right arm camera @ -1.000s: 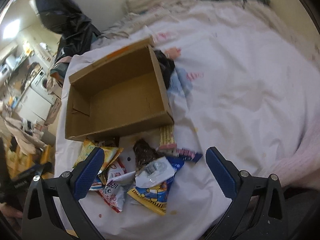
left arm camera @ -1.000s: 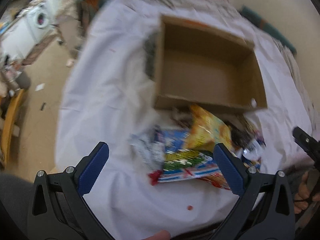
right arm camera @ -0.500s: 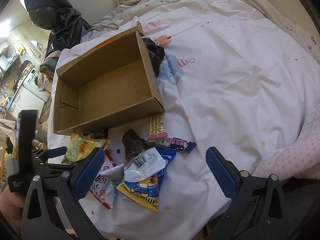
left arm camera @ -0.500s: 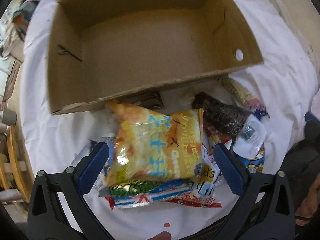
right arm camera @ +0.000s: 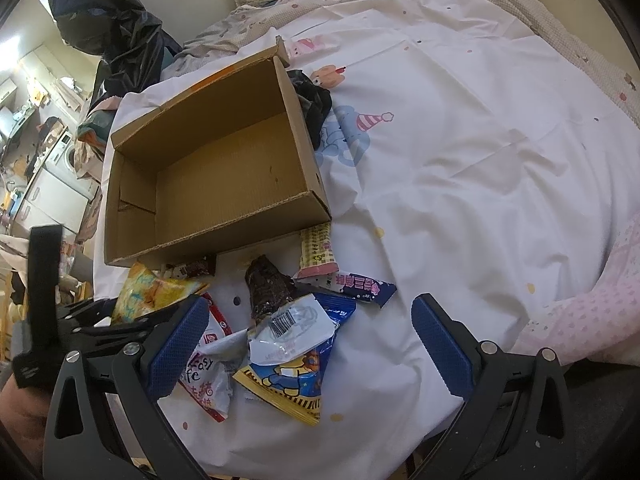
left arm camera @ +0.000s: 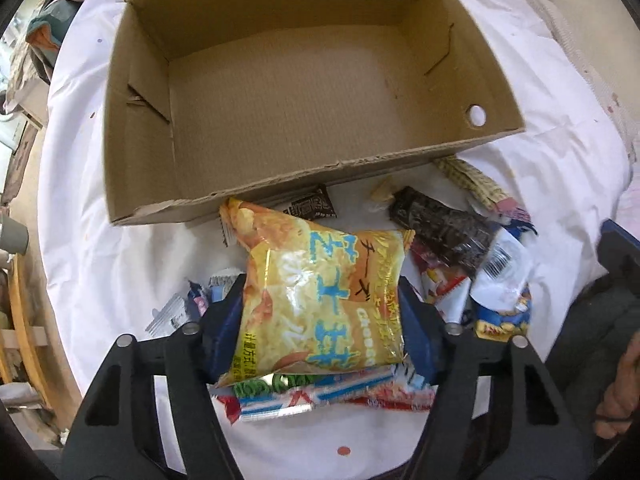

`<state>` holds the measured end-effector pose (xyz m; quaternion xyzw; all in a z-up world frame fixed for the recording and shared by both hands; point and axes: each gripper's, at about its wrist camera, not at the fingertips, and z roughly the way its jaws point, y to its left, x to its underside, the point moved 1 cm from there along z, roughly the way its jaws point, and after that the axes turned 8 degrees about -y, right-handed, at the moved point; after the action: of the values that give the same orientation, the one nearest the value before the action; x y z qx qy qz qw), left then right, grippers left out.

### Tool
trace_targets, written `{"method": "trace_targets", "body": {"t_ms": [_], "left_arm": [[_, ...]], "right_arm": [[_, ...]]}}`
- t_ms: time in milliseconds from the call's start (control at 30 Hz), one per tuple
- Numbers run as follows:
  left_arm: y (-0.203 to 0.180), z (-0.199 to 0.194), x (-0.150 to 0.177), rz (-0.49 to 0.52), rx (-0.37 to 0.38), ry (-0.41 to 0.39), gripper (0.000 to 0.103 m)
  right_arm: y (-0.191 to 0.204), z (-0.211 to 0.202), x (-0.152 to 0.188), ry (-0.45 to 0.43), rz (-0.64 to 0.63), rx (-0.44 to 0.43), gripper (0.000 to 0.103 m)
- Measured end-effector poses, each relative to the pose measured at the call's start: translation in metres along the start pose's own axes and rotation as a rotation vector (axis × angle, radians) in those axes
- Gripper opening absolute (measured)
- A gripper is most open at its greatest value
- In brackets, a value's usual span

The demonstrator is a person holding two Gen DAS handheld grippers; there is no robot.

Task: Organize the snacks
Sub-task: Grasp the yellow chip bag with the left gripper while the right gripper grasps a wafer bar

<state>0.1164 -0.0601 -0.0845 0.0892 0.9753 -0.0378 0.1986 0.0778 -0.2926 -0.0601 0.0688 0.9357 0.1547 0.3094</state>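
An empty open cardboard box [left arm camera: 304,92] stands on a white sheet; it also shows in the right wrist view [right arm camera: 224,176]. A pile of snack packets lies in front of it. My left gripper [left arm camera: 320,312] is shut on a yellow-orange snack bag [left arm camera: 320,300], its blue pads pressing both sides. The bag [right arm camera: 156,292] lies at the pile's left in the right wrist view. My right gripper [right arm camera: 308,344] is open and empty above a white packet [right arm camera: 292,328] and a blue-yellow packet [right arm camera: 288,380]. A dark brown packet [right arm camera: 266,288] lies just beyond.
A striped stick packet [right arm camera: 318,252] and a dark blue bar [right arm camera: 360,286] lie right of the pile. A black cloth [right arm camera: 314,100] sits by the box's far right corner. A pink dotted blanket [right arm camera: 580,320] lies at the right. A washing machine [right arm camera: 60,160] stands far left.
My left gripper swung over the box and pile, came down around the yellow-orange bag and closed on it. My right gripper stayed open and shifted only slightly.
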Motion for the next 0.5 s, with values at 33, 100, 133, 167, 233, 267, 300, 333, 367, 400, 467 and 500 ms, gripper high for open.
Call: {"method": "trace_targets", "body": {"t_ms": [33,100,133,167,233,267,300,333,367,400,467,500], "left_arm": [[0.003,-0.008,0.003,-0.005,0.011,-0.008,0.062],[0.009,-0.022,0.006,-0.023,0.034,-0.031,0.06],[0.012,-0.031,0.008,-0.036,0.045,-0.048,0.06],[0.017,-0.043,0.01,-0.047,0.055,-0.068,0.06],[0.024,-0.058,0.015,-0.07,0.072,-0.094,0.06],[0.027,-0.066,0.018,-0.086,0.082,-0.111,0.06],[0.033,-0.072,0.02,-0.11,0.086,-0.128,0.06],[0.042,-0.076,0.022,-0.145,0.087,-0.146,0.06],[0.045,-0.077,0.024,-0.171,0.087,-0.157,0.06],[0.053,-0.078,0.026,-0.208,0.084,-0.168,0.06],[0.065,-0.078,0.033,-0.281,0.084,-0.186,0.06],[0.07,-0.076,0.037,-0.31,0.088,-0.191,0.06]], "right_arm": [[0.0,0.0,-0.001,-0.003,0.006,-0.005,0.103],[-0.002,-0.001,-0.002,-0.008,0.016,-0.01,0.103],[-0.004,-0.001,-0.003,-0.008,0.027,-0.013,0.103],[-0.006,-0.001,-0.004,-0.005,0.036,-0.017,0.103],[-0.01,-0.002,-0.009,-0.003,0.046,-0.009,0.103],[-0.011,-0.002,-0.011,-0.005,0.047,-0.008,0.103],[-0.013,-0.002,-0.015,-0.007,0.048,-0.012,0.103],[-0.015,-0.001,-0.021,-0.002,0.051,-0.013,0.103],[-0.017,0.002,-0.024,0.008,0.055,-0.01,0.103],[-0.018,0.007,-0.028,0.028,0.06,-0.007,0.103],[-0.022,0.025,-0.034,0.083,0.083,-0.013,0.103],[-0.021,0.035,-0.035,0.113,0.088,-0.013,0.099]]}}
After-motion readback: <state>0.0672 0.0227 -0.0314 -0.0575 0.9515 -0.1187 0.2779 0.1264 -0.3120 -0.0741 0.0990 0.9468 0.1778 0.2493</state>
